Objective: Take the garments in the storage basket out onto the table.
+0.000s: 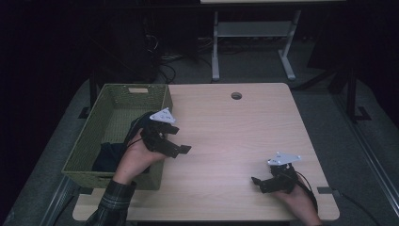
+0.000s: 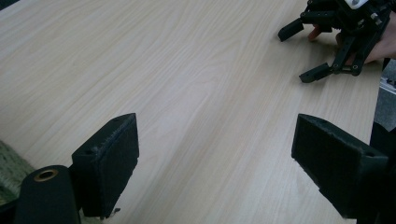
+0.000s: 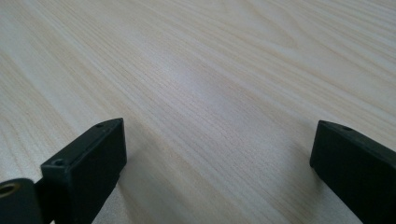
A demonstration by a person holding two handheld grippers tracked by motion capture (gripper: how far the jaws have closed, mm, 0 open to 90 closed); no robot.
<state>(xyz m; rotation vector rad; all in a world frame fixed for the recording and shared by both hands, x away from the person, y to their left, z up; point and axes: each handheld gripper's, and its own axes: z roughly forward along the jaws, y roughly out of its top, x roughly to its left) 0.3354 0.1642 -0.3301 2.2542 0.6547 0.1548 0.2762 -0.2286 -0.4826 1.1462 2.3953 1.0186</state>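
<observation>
A dark cloth (image 1: 109, 155) lies inside the basket (image 1: 89, 136), just left of the left hand-held gripper (image 1: 176, 140), which hovers wide open and empty. The right hand-held gripper (image 1: 258, 182), well apart from the basket, rests low on the surface (image 1: 226, 136), also open and empty.

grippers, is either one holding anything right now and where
Nothing is held. The left gripper, beside the green woven basket, and the right gripper both have their fingers spread wide over bare light wooden table.
</observation>
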